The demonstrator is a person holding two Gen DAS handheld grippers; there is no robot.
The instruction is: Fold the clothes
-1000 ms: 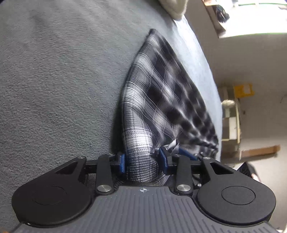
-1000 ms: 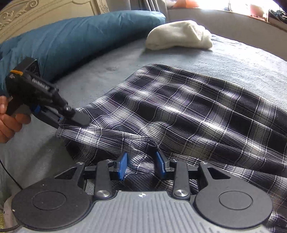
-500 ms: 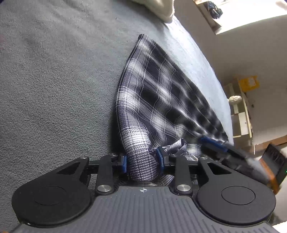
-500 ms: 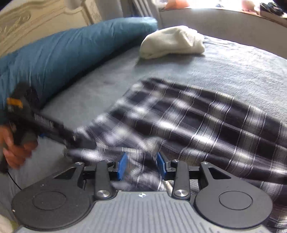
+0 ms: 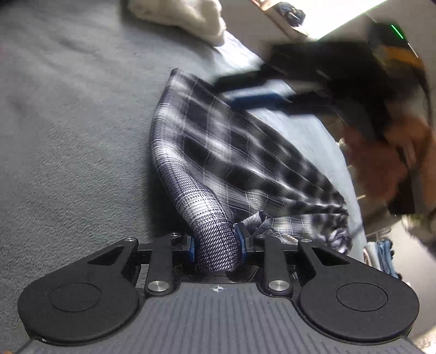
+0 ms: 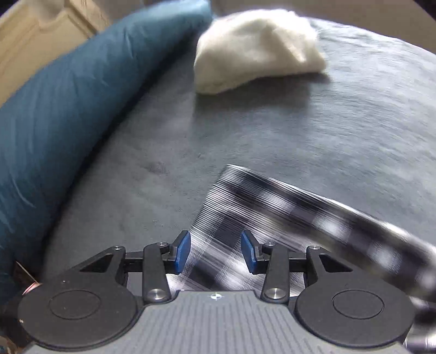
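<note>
Left tool (image 5: 215, 246) clamped on plaid shirt (image 5: 231, 152) edge; right tool (image 6: 215, 252) spread apart, blurred plaid between pads, grip unclear. Bed (image 6: 299, 130) wide open ahead.

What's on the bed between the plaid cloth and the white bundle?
Nothing: in the right wrist view only bare grey bedcover lies between the plaid cloth and the white bundle.

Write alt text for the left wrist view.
The left gripper pinches a bunched fold of plaid cloth that trails across a grey bed cover. The blurred right gripper reaches in from the upper right; a white bundle lies beyond.
</note>
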